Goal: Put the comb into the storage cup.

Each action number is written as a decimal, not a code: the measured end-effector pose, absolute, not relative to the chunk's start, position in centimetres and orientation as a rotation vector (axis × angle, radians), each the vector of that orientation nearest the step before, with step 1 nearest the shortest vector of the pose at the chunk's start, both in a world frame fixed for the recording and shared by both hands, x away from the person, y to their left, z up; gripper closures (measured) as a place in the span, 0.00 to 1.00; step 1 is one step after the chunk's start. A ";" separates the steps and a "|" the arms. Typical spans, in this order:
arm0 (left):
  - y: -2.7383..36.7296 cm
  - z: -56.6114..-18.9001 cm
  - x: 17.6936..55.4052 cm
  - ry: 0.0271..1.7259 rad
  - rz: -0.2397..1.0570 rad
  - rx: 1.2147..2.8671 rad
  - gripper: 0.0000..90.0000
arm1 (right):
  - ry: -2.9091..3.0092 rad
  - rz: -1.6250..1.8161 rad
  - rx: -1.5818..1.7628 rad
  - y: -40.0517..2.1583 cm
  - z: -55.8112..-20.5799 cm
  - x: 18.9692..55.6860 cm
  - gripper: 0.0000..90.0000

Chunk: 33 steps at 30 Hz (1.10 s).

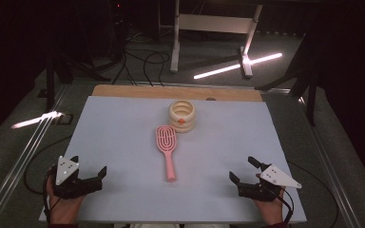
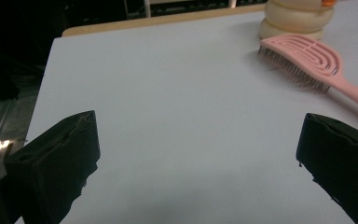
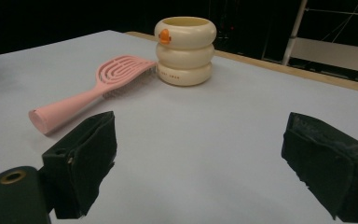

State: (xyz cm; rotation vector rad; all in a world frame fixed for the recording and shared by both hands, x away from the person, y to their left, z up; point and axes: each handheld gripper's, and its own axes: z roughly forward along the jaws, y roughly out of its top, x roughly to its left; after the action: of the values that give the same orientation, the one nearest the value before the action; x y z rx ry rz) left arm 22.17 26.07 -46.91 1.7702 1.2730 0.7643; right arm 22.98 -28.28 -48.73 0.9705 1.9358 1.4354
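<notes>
A pink hairbrush [image 1: 167, 146] lies in the middle of the pale blue mat, bristles down, its handle toward the near edge; it also appears as the hairbrush [image 2: 307, 60] and the hairbrush [image 3: 93, 91]. Behind its head stands a cream ringed cup [image 1: 181, 115] with a small orange mark, the same cup [image 3: 185, 44] being open on top, and the cup [image 2: 298, 17]. My left gripper [image 1: 89, 167] rests at the near left, open and holding nothing [image 2: 198, 154]. At the near right my right gripper [image 1: 244, 169] is open too, nothing between its jaws [image 3: 200, 149].
The mat [image 1: 123, 142] covers a wooden table whose bare far edge [image 1: 138, 90] shows. Cables [image 1: 142, 61] and white table legs [image 1: 176, 42] lie beyond on a dark floor. Metal rails [image 1: 24, 147] run along both sides.
</notes>
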 end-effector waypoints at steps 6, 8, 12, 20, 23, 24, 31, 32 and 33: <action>25.9 -46.6 22.4 1.271 0.761 1.781 0.00 | 1.944 1.429 0.965 -28.0 -48.8 23.0 0.11; 25.7 -46.4 22.6 1.266 0.759 1.787 0.00 | 1.947 1.433 0.970 -28.0 -48.9 23.0 0.11; 25.3 -46.2 22.9 1.249 0.759 1.797 0.00 | 1.955 1.428 0.967 -27.8 -49.0 23.1 0.11; 24.2 -45.6 23.9 1.233 0.735 1.822 0.00 | 1.954 1.429 0.973 -27.9 -49.0 23.1 0.11; 23.6 -45.6 24.3 1.235 0.728 1.838 0.00 | 1.956 1.426 0.972 -27.9 -49.0 23.1 0.11; 23.6 -45.6 24.3 1.235 0.728 1.838 0.00 | 1.956 1.426 0.972 -27.9 -49.0 23.1 0.11; 21.9 -45.7 25.5 1.245 0.699 1.884 0.00 | 1.958 1.421 0.974 -27.8 -49.0 23.2 0.11; 21.6 -45.7 25.7 1.245 0.699 1.886 0.00 | 1.957 1.423 0.974 -27.8 -49.0 23.2 0.11; 21.4 -45.7 25.8 1.241 0.699 1.892 0.00 | 1.957 1.425 0.975 -27.8 -49.0 23.2 0.11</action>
State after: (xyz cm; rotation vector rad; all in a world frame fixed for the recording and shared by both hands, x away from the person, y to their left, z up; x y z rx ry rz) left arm 25.81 21.41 -45.67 1.8922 1.2414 0.6986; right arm 23.16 -27.82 -49.03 0.9747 1.9572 1.4246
